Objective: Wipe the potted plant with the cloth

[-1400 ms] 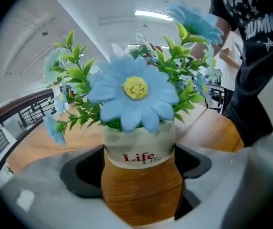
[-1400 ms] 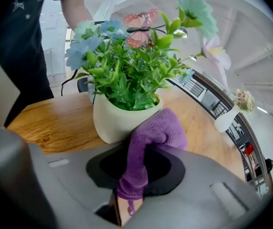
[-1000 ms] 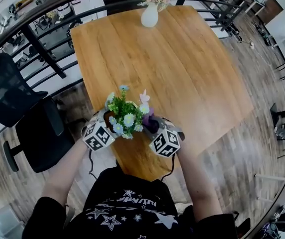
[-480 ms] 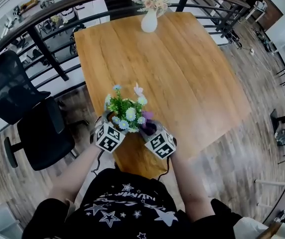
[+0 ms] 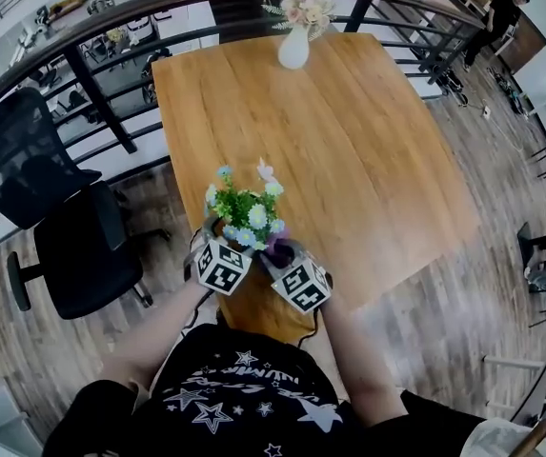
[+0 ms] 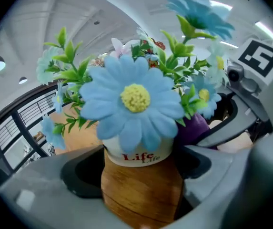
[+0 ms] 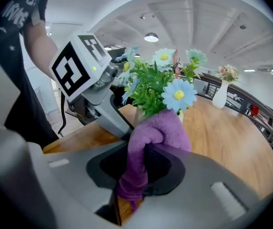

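The potted plant [image 5: 244, 219] has blue, white and pink artificial flowers, green leaves and a wooden pot with a white rim [image 6: 137, 157]. It is at the near edge of the wooden table [image 5: 349, 150]. My left gripper [image 5: 227, 252] is shut on the pot [image 6: 143, 194], its jaws pressing both sides. My right gripper [image 5: 287, 260] is shut on a purple cloth [image 7: 148, 149]. The cloth [image 5: 279, 248] touches the right side of the plant [image 7: 162, 89], just below the leaves. The cloth [image 6: 193, 128] also shows behind the flowers in the left gripper view.
A white vase of pink flowers [image 5: 294, 31] stands at the table's far edge. A black railing [image 5: 101, 27] runs behind the table. A black office chair [image 5: 63, 227] stands to the left, close to the near corner. Wood-pattern floor lies to the right.
Both grippers, the plant and the cloth have drifted slightly towards me and to the right. The grips are unchanged.
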